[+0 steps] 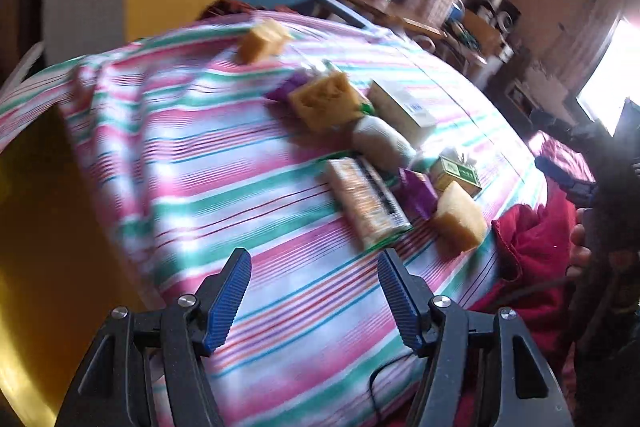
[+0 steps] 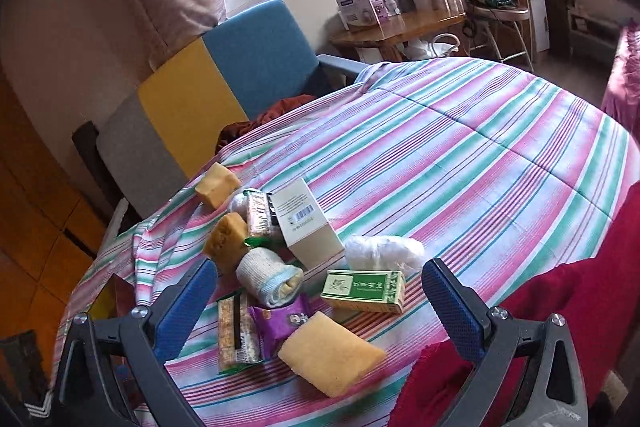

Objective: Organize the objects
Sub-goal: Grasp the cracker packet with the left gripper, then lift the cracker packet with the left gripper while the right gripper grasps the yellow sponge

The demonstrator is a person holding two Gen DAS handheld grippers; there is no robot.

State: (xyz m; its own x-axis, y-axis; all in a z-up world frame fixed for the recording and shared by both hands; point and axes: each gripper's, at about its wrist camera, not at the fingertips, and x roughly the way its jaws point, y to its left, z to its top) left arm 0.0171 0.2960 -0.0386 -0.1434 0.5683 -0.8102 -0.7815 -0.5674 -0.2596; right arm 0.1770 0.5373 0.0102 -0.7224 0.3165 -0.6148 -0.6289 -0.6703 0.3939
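A pile of small objects lies on the striped bedcover [image 2: 460,155]. In the right wrist view I see a yellow sponge [image 2: 330,353] nearest, a purple snack packet [image 2: 282,321], a cracker packet [image 2: 236,333], a green box [image 2: 364,291], a rolled sock [image 2: 270,277], a white box [image 2: 306,223] and a white bundle [image 2: 384,251]. My right gripper [image 2: 320,291] is open and empty just above the pile. My left gripper [image 1: 314,271] is open and empty, short of the cracker packet [image 1: 366,205] and a sponge [image 1: 460,223].
Two more sponges [image 2: 226,235] [image 2: 216,185] lie at the pile's far side. A red cloth [image 2: 560,327] lies at the bed's right. A blue and yellow armchair [image 2: 224,79] stands behind the bed. A wooden table [image 2: 400,27] with boxes is by the window.
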